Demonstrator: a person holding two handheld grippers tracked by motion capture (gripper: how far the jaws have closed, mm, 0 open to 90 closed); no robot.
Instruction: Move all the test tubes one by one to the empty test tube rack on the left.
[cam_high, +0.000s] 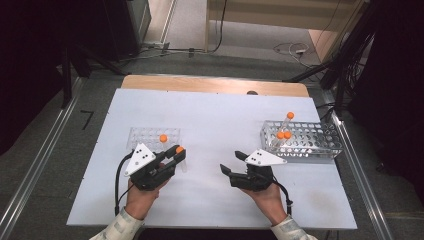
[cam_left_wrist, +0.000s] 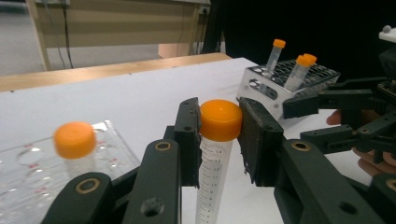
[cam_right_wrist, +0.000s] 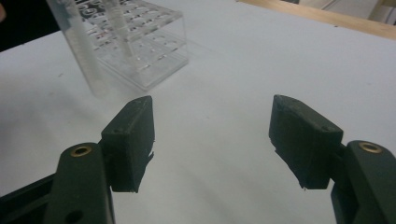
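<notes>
Table (cam_high: 210, 195): flat white board, matte, clear working ground for both hands.

Full rack (cam_high: 312, 142): clear plastic grid at the far right, boxy, holding three orange-capped tubes upright or leaning in its wells.

Flat rack (cam_high: 145, 136): clear tray at the left, one capped tube standing in it, apparently the receiving side.

Right gripper (cam_high: 231, 163): black jaws spread wide with nothing between them, near the full rack.

Left gripper (cam_left_wrist: 218, 135): jaws clamped on the cap, carrying the tube upright just beside the flat rack.

Tube (cam_left_wrist: 212, 172): slim, clear, graduated cylinder; smooth orange cap.

Clear orange-capped tube (cam_left_wrist: 215, 154), upright, clamped at cap
</notes>
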